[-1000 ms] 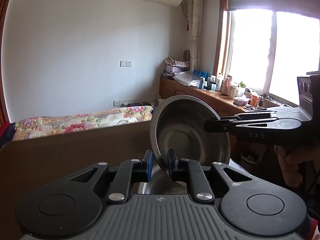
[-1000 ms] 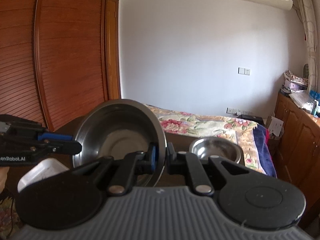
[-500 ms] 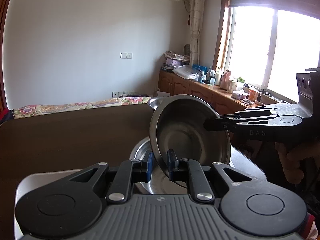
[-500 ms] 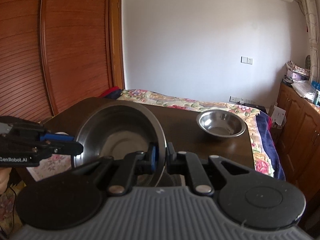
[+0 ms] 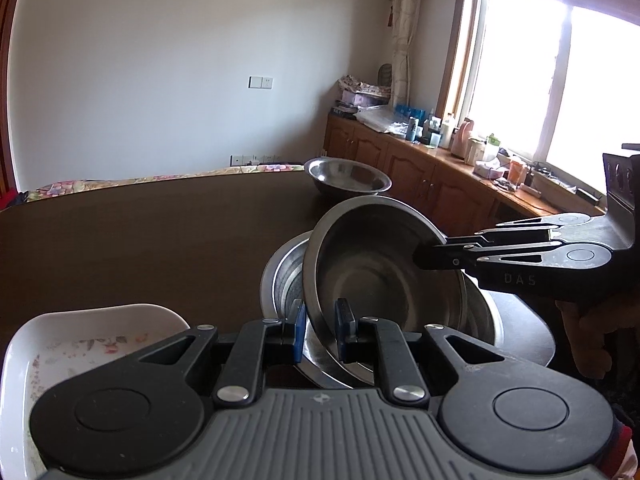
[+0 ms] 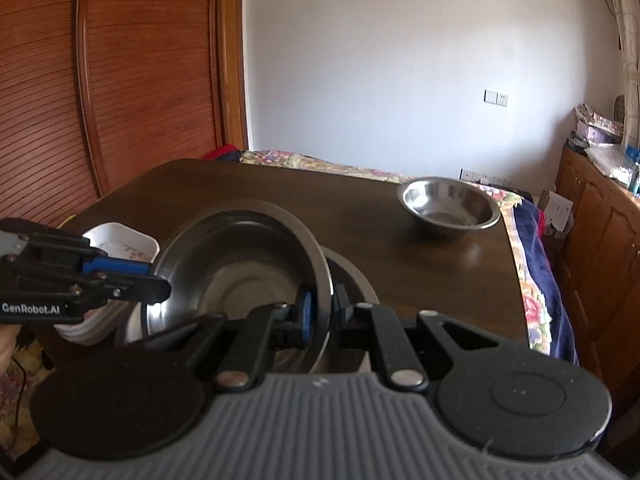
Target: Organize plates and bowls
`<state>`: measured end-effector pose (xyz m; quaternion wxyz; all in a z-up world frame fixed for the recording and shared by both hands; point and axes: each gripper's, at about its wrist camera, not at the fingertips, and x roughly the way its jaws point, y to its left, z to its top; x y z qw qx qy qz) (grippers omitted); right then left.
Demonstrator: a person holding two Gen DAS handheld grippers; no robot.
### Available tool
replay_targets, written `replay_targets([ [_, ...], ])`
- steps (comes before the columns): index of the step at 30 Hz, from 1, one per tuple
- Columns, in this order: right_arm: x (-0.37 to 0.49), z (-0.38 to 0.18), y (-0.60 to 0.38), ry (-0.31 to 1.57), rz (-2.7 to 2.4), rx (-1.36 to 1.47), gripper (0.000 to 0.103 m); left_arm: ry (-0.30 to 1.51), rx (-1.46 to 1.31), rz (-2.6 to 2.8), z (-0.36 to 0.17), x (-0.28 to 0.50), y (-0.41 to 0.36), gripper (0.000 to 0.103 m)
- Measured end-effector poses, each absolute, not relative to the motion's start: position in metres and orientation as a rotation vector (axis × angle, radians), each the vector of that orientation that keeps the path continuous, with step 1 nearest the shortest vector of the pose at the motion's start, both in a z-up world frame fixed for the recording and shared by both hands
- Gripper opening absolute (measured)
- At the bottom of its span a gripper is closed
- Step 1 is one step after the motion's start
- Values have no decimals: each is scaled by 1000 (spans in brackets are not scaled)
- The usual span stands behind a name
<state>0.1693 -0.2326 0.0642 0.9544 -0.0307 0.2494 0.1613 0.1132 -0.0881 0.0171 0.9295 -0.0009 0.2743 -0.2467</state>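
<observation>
Both grippers hold one steel bowl (image 5: 376, 272) by opposite rims, tilted. My left gripper (image 5: 319, 330) is shut on its near rim; it enters the right wrist view (image 6: 160, 286) from the left. My right gripper (image 6: 320, 312) is shut on the other rim (image 6: 240, 272); it enters the left wrist view (image 5: 420, 258) from the right. The held bowl hangs just over a larger steel bowl (image 5: 280, 276) on the dark table (image 5: 140, 232). A second steel bowl (image 5: 346, 178) stands at the table's far corner, also in the right wrist view (image 6: 448, 206).
A white floral square dish (image 5: 60, 360) sits at the table's near left and shows in the right wrist view (image 6: 120, 240). A bed with a floral cover (image 6: 532, 292) lies beyond the table. Wooden cabinets (image 5: 420, 184) with bottles run under the window.
Both grippers lowered the held bowl toward the table. The larger bowl, the white dish and the far bowl have come into view below it.
</observation>
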Motion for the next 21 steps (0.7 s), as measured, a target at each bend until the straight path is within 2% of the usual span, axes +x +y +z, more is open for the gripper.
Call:
replay_targets([
  [11,168,51,-232,509,301,-38,13,560,11,-489,14,114,-95,43],
  [21,167,48,-230,499,300,-23,14,536,6,-480,14,109,-91,54],
])
